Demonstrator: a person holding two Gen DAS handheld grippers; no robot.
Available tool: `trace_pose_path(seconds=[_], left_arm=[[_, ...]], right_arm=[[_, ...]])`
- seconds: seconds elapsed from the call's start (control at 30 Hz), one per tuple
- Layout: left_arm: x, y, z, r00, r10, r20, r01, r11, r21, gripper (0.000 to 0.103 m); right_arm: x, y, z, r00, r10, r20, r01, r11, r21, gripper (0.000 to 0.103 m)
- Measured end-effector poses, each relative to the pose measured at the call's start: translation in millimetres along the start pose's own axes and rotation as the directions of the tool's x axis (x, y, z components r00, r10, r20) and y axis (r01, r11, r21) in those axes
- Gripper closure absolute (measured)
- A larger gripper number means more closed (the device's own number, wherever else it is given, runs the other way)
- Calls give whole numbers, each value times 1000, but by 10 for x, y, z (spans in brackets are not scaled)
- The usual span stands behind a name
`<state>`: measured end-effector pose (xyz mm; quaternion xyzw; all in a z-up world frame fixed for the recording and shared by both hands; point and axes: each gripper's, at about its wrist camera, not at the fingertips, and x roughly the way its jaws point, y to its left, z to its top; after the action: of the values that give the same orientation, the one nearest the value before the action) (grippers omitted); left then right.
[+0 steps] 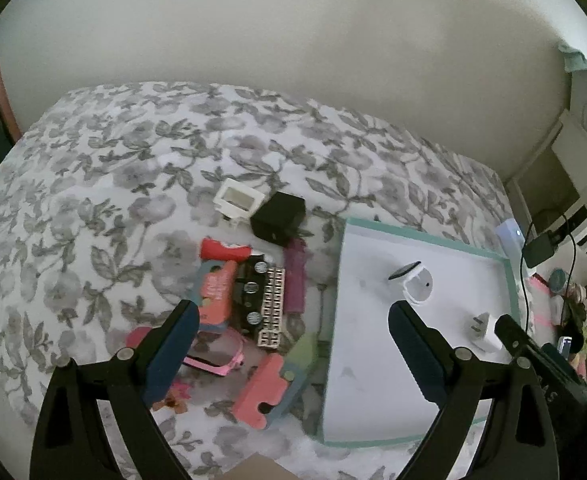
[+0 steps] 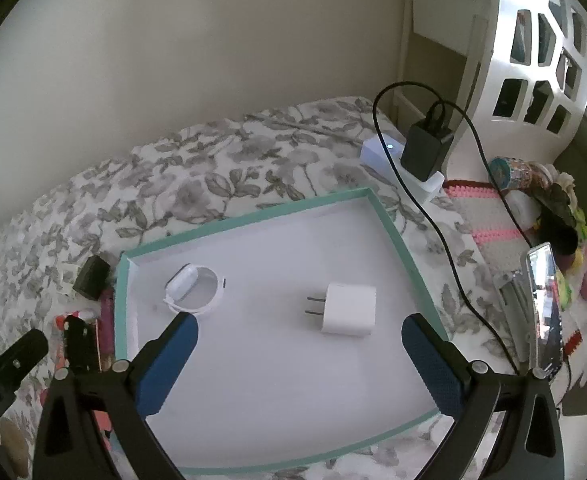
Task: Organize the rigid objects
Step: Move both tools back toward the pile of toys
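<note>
Two things already lie in the tray [image 1: 511,280], a white band [image 1: 413,282] and a plug [image 1: 483,332], while in the left view the left gripper [image 1: 293,344] hangs wide open and empty over the pile [image 1: 253,300] on the bedspread [image 1: 113,168] left of the tray, so I judge the next pick should take one loose piece at the pile's edge, such as the black cube [image 1: 279,216] at the far side. In the right view the right gripper [image 2: 299,356] is likewise spread and empty above the tray [image 2: 122,292], with the plug [image 2: 347,309] just beyond its fingers and the band [image 2: 193,290] to the left; it would do well to stay clear of both.

Grey floral bedspread [image 1: 133,152], teal-rimmed white tray [image 2: 389,224] (white charger [image 2: 349,310] inside)
</note>
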<state>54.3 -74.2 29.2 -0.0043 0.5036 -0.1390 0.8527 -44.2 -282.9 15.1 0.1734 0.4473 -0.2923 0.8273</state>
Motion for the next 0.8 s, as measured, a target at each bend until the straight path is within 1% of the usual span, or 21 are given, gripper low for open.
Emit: trace_pose_path(seconds=[0.07, 0.17, 0.27, 0.37, 0.4, 0.5, 0.57, 0.67, 0.73, 0.8], left_arm=[[-40, 54, -11, 1000, 7, 16, -7, 1000, -8, 7], [-117, 156, -18, 998, 35, 59, -35, 999, -8, 7], [-186, 288, -7, 993, 59, 100, -56, 998, -34, 7], [-252, 479, 7, 988, 77, 131, -67, 994, -83, 7], [-270, 544, 5, 986, 89, 138, -76, 992, -97, 7], [-303, 708, 0, 982, 122, 142, -104, 986, -129, 7], [-315, 818, -1, 983, 124, 138, -102, 982, -157, 7], [-325, 980, -8, 984, 125, 129, -97, 975, -200, 7], [-333, 1102, -20, 985, 124, 121, -93, 969, -230, 7], [-348, 1206, -33, 985, 127, 118, -93, 961, -260, 7]], right_arm=[[13, 31, -31, 1000, 26, -2, -26, 1000, 0, 0], [39, 95, -75, 996, 90, -11, -90, 996, -10, 0], [17, 182, -107, 993, 115, -8, -115, 993, -33, 0], [-16, 279, -137, 979, 202, -10, -202, 978, -48, 0], [-19, 302, -151, 977, 213, -9, -213, 976, -49, 0], [-44, 351, -170, 977, 215, 4, -215, 976, -26, 0], [-58, 361, -163, 973, 230, 11, -230, 973, -23, 0], [-105, 389, -171, 980, 198, 29, -197, 980, -24, 0], [-109, 440, -178, 976, 217, 18, -216, 976, -33, 0], [-90, 526, -200, 970, 245, -12, -245, 969, -44, 0]])
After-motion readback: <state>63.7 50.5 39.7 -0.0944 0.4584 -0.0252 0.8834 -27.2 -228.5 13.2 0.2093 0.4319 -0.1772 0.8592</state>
